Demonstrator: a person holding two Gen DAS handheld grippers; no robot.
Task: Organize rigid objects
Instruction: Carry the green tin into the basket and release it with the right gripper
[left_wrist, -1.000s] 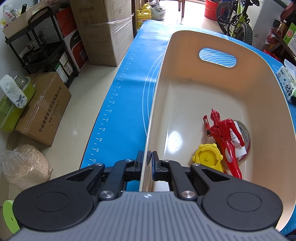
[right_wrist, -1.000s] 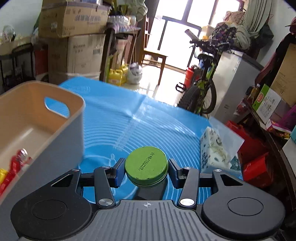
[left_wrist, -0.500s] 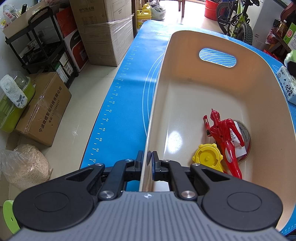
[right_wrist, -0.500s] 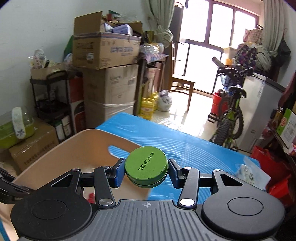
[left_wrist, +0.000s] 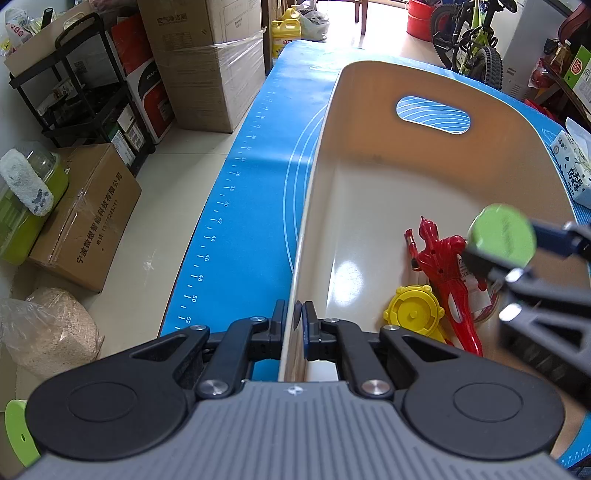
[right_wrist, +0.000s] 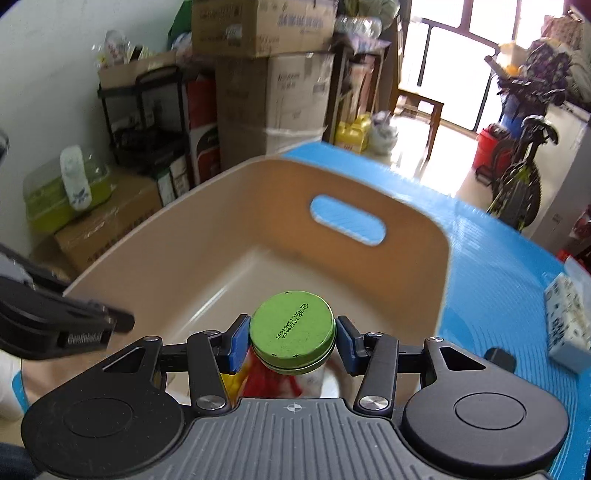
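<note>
At the bottom of the right wrist view, the right gripper (right_wrist: 292, 345) is seen pinching a green-lidded jar (right_wrist: 292, 334) between its blue pads, and where blue mat filled the frame a second ago, the beige bin (right_wrist: 258, 236) now lies directly beyond the lid — the jar has been carried over the bin's open top, so release is judged to be near. At the bottom centre of the left wrist view, the left gripper (left_wrist: 294, 326) is shown pressed together on the bin's near wall, unchanged from the earlier frames. What this view alone gives is the landing zone: a red figure (left_wrist: 448, 269) and a yellow round piece (left_wrist: 413, 314) lie at lower right of the bin floor, directly below the incoming jar — mere blurs behind it from the right wrist. Further up, a tissue pack (right_wrist: 565, 317) is shown on the blue mat (left_wrist: 255, 177).
</note>
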